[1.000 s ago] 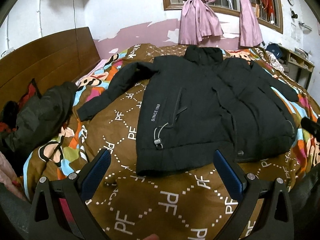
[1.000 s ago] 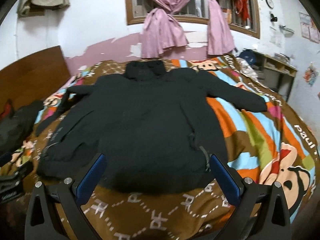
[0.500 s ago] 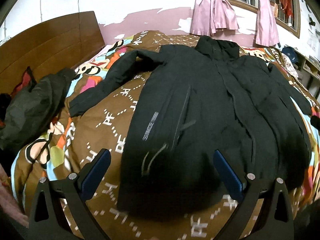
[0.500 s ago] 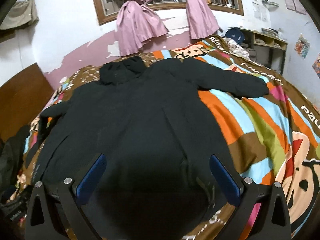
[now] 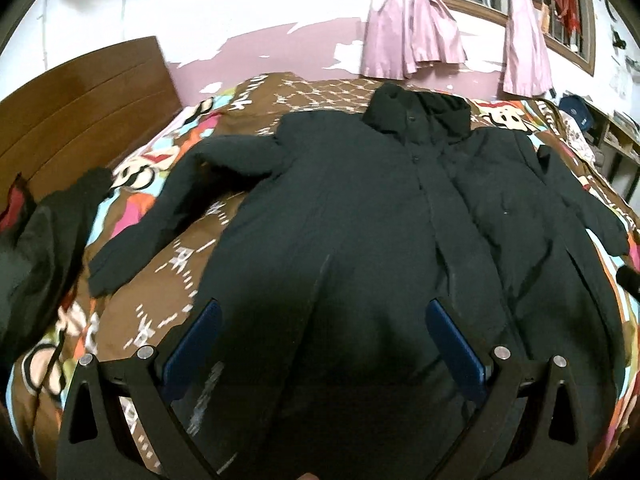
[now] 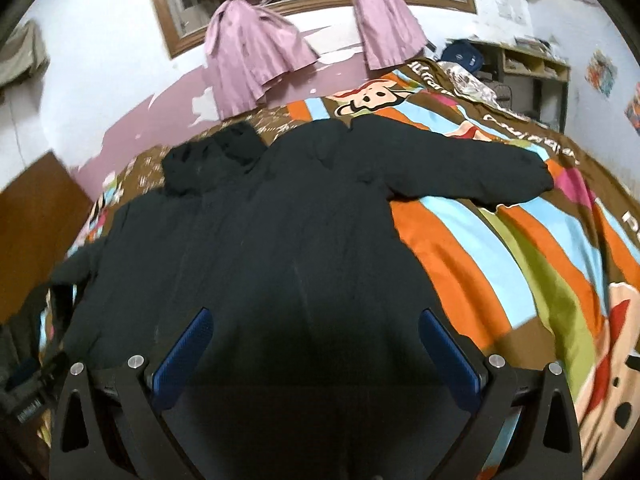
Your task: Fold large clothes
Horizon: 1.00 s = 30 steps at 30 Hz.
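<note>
Straight ahead of the left gripper, in the left wrist view, a large black padded jacket lies spread flat, front side up, on a bed covered by a brown quilt with white lettering and bright cartoon patches. The gripper's blue-padded fingers stand wide apart with nothing between them, poised over the lower part of the jacket's front; whether they touch the fabric cannot be told. Beyond the fingertips the button placket runs up to the stand-up collar at the far end. To the left of the gripper one sleeve slants out over the quilt, and farther left a dark crumpled garment lies near the brown wooden headboard. Pink knotted curtains hang on the wall beyond the bed.

In the right wrist view, the right gripper is likewise spread open and empty, its blue-padded fingers over the jacket's lower half, which fills the space between and ahead of them. To the right and ahead, the other sleeve stretches across the quilt's orange, blue and green stripes. The collar lies ahead to the left, with the pink curtains above it and a wooden shelf unit at the far right.
</note>
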### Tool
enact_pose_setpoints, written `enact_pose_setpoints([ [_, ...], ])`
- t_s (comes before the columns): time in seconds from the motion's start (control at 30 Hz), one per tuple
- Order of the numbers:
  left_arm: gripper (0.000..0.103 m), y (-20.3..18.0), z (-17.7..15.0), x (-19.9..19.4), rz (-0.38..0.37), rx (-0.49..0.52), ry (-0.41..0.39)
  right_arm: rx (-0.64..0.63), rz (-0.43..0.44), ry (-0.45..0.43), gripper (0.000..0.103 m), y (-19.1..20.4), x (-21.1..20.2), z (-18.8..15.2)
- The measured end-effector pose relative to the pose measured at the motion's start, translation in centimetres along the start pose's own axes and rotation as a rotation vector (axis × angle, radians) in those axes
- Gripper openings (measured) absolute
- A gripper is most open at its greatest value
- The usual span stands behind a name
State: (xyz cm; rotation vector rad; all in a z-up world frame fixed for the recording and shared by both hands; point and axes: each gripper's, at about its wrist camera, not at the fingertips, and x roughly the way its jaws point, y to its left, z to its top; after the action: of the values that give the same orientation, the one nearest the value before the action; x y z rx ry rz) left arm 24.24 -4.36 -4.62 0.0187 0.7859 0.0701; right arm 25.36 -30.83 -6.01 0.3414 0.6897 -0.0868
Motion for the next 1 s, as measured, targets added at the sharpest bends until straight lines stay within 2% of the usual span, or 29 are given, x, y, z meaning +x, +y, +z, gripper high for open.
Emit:
enact_pose_setpoints([
  [0.2, 0.100, -2.4, 2.6, 3.5, -0.039, 0.055, -0.010, 0.070, -0.024, -0.093, 0.103, -3.5, 3.4, 4.6],
  [0.27, 0.100, -3.4, 3.5, 4.7, -0.071, 0.064, -0.008, 0.096, -0.017, -0.127, 0.103, -4.7, 4.5, 6.1],
  [0.4, 0.100, -5.4, 5.7, 7.4, -0.154, 0.084, 0.035, 0.155, -0.062, -0.171, 0.103, -8.0, 7.0, 8.8],
  [0.47, 0.100, -6.6, 7.1, 8.9, -0.192, 0.122, 0.055, 0.212, -0.039, -0.182, 0.103, -10.3, 8.0, 9.4],
  [0.57, 0.100, -8.8, 8.8, 10.6, -0.213, 0.186, 0.057, 0.336, -0.007, -0.166, 0.103, -14.8, 9.6, 9.4],
  [0.67, 0.100, -11.0, 10.0, 12.5, -0.248, 0.213, 0.062, 0.495, 0.036, -0.102, 0.103, -19.9, 11.7, 9.2],
  [0.87, 0.100, -16.8, 12.0, 16.8, -0.354, 0.214, 0.111, 0.683, 0.090, -0.106, 0.103, -26.8, 14.1, 8.6],
  [1.0, 0.100, -20.1, 13.1, 18.2, -0.380, 0.251, 0.083, 0.846, 0.181, -0.147, 0.103, -30.6, 15.8, 7.2],
])
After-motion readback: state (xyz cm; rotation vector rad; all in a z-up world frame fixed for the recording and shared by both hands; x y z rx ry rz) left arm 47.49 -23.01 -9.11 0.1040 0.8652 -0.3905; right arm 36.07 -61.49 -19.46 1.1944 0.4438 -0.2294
